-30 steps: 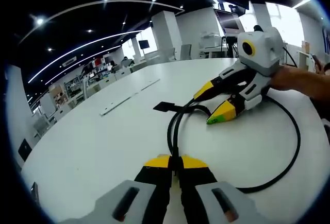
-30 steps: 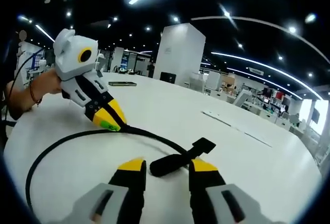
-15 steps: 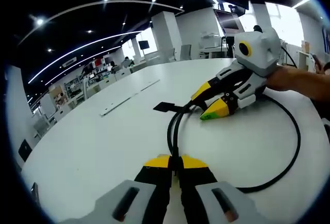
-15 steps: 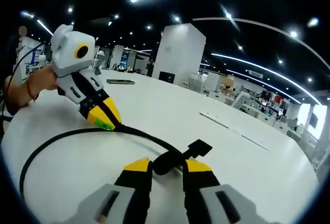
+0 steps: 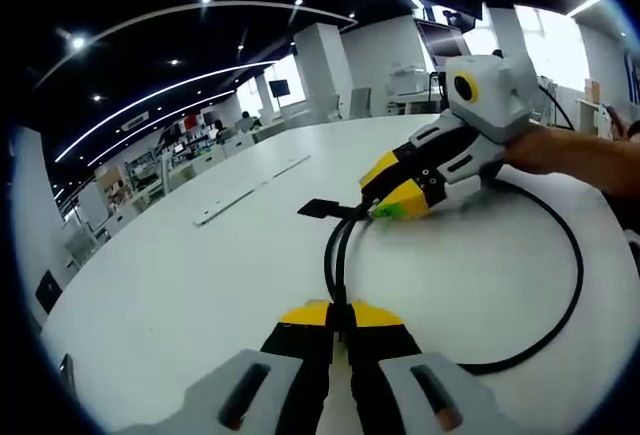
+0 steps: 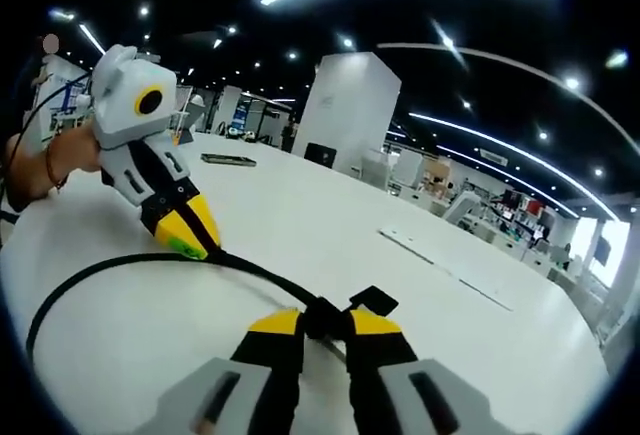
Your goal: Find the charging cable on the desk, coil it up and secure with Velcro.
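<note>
**Both ends of the loop pinched before coiling**

Left hand-held gripper (image 5: 332,317) is pressed together on the doubled charging cable (image 5: 570,285), which loops across the white desk (image 5: 180,285) near its rounded edge. Right hand-held gripper (image 6: 325,323) pinches the cable's thick end beside the Velcro tab (image 6: 372,301). Advisably, keep both grips firm and draw loops evenly. The right gripper view adds a flat dark object (image 6: 228,160) farther away.
</note>
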Action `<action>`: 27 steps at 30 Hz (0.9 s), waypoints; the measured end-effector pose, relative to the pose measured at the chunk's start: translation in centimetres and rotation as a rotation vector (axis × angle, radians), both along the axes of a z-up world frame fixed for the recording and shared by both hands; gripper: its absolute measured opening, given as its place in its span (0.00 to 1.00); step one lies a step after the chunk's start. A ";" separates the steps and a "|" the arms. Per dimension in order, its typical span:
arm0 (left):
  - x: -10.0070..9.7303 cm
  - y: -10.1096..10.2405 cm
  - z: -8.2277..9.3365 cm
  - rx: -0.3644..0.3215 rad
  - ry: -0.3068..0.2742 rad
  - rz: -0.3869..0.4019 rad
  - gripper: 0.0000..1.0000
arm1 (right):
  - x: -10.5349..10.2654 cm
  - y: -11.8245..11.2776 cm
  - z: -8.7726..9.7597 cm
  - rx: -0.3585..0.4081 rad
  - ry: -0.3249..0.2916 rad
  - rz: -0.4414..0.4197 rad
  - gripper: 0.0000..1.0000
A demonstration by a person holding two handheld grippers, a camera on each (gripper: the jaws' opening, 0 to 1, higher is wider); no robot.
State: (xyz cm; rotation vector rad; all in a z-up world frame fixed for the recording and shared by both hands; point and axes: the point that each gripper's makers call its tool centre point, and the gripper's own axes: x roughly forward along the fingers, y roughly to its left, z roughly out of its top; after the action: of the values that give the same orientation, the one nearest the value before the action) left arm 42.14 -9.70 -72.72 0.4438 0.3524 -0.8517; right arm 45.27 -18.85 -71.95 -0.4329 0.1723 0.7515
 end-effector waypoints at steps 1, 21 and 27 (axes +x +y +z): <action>0.0 0.0 0.0 0.000 0.000 0.000 0.06 | 0.0 0.0 0.0 0.000 0.000 -0.002 0.17; 0.1 0.0 0.0 -0.001 0.000 0.002 0.06 | 1.6 -0.1 0.4 0.087 0.028 -0.012 0.12; 0.1 0.0 -0.1 -0.002 -0.001 0.002 0.06 | 1.6 0.0 0.6 0.124 0.049 -0.014 0.10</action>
State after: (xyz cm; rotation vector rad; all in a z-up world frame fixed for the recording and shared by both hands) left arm 42.28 -9.65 -72.78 0.4415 0.3511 -0.8499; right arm 46.85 -18.89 -71.38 -0.2959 0.1732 0.7548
